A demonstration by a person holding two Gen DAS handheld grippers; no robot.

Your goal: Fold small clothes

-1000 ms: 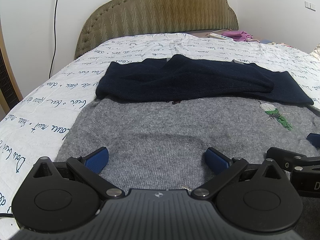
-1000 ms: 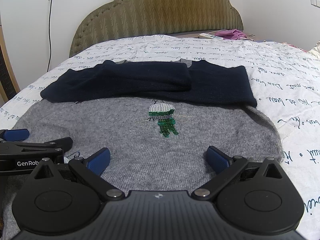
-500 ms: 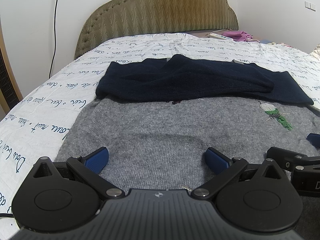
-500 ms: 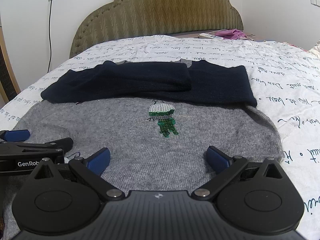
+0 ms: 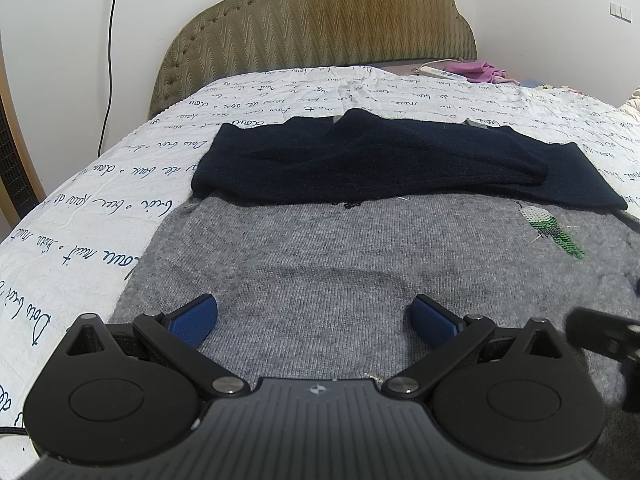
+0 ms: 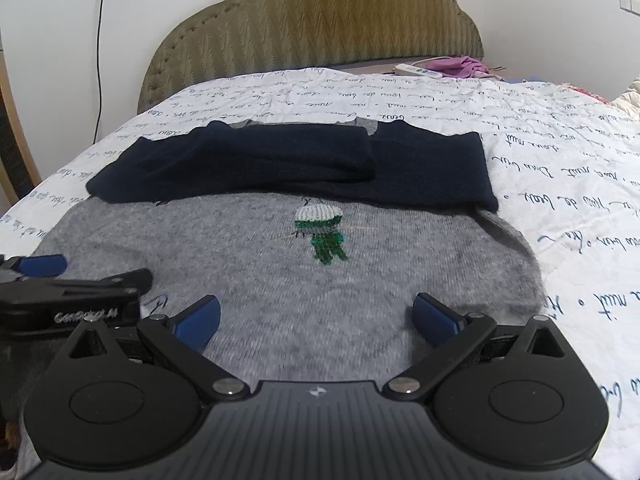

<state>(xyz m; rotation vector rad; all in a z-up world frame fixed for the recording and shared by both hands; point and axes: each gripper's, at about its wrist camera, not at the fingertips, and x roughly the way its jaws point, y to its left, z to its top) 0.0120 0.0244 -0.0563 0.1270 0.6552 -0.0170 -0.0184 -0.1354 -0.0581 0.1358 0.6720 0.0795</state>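
A small grey knit sweater point(image 5: 320, 248) point(image 6: 248, 264) lies flat on the bed, with a green and white sequin figure point(image 6: 320, 232) point(image 5: 548, 226) on its chest. Its navy sleeves point(image 5: 380, 160) point(image 6: 288, 164) are folded across the upper part. My left gripper point(image 5: 314, 318) hangs open over the hem's left half. My right gripper point(image 6: 316, 318) stands open over the right half, nothing between its fingers. Each gripper shows at the edge of the other's view: the left gripper point(image 6: 72, 292) in the right wrist view, the right gripper point(image 5: 604, 336) in the left wrist view.
The bed carries a white cover with blue handwriting print point(image 5: 100, 240) point(image 6: 560, 160). An olive padded headboard point(image 5: 320, 20) stands at the far end. A white power strip point(image 6: 416, 70) and a pink cloth point(image 6: 460, 65) lie near the far right. A black cable point(image 5: 110, 60) hangs down the wall at left.
The right gripper has shifted slightly, blurring its view and sliding a little to the right in the left wrist view. The left gripper and the sweater stay where they were.
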